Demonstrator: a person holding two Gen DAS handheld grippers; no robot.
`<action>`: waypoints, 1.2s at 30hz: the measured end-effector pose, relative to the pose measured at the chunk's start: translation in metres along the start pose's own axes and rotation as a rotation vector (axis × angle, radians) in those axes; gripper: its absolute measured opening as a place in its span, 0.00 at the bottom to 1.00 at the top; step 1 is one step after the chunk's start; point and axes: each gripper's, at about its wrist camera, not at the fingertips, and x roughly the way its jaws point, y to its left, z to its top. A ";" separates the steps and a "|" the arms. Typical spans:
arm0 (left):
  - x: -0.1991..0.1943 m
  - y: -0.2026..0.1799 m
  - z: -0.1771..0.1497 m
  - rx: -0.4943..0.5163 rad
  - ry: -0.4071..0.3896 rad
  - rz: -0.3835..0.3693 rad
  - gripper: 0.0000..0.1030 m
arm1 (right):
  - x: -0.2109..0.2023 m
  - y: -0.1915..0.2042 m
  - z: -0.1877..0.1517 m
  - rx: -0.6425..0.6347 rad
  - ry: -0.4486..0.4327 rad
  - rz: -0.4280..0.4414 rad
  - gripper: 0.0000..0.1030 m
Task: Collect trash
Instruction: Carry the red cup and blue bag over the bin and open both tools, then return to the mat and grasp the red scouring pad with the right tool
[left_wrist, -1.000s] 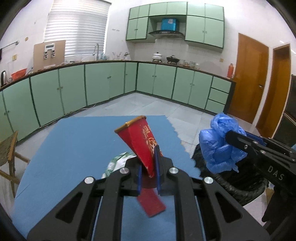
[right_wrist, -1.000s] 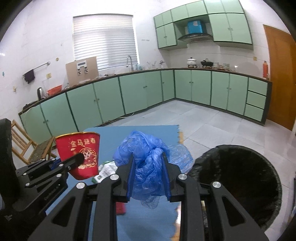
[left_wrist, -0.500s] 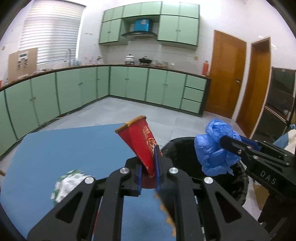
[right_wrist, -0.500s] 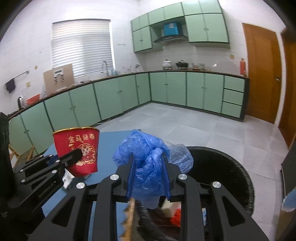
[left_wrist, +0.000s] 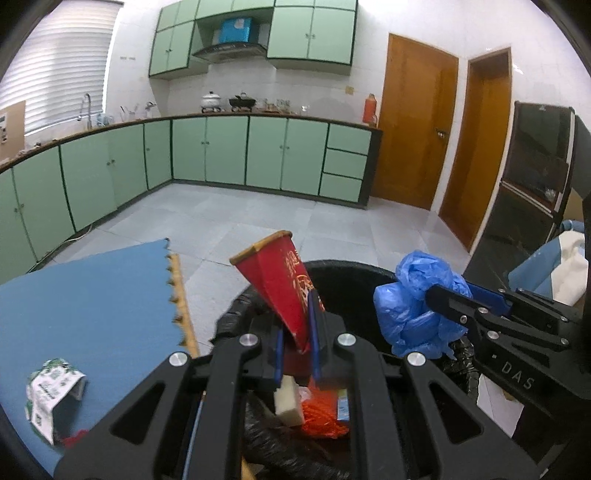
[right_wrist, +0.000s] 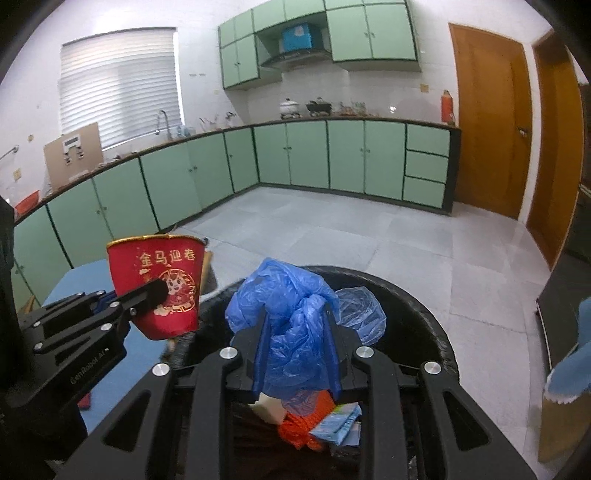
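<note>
My left gripper (left_wrist: 297, 321) is shut on a flattened red paper cup (left_wrist: 277, 280) with gold print, held over the near rim of the black-lined trash bin (left_wrist: 354, 280). The cup also shows in the right wrist view (right_wrist: 162, 280). My right gripper (right_wrist: 295, 325) is shut on a crumpled blue plastic bag (right_wrist: 291, 314), held over the bin (right_wrist: 417, 314). The bag also shows in the left wrist view (left_wrist: 413, 306). Inside the bin lie a pale block (left_wrist: 290, 402), orange netting (right_wrist: 299, 428) and a blue packet (right_wrist: 336, 424).
A blue mat (left_wrist: 92, 306) covers the table at left, with a crumpled green-and-white carton (left_wrist: 51, 391) on it. Green kitchen cabinets (left_wrist: 258, 155) line the far walls. Wooden doors (left_wrist: 413, 129) stand at right. A dark cabinet (left_wrist: 532, 192) stands to the right of the bin.
Both grippers have swung right from over the blue mat to over the trash bin, still holding the cup and the bag. The bin's contents have come into view.
</note>
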 end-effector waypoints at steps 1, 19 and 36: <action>0.003 -0.001 -0.001 0.004 0.004 -0.002 0.09 | 0.002 -0.002 -0.001 0.006 0.005 -0.004 0.25; 0.029 0.012 0.007 -0.018 0.045 -0.042 0.45 | 0.007 -0.038 -0.015 0.072 0.015 -0.111 0.87; -0.090 0.101 -0.007 -0.081 -0.060 0.160 0.82 | -0.035 0.055 -0.005 0.015 -0.069 0.018 0.94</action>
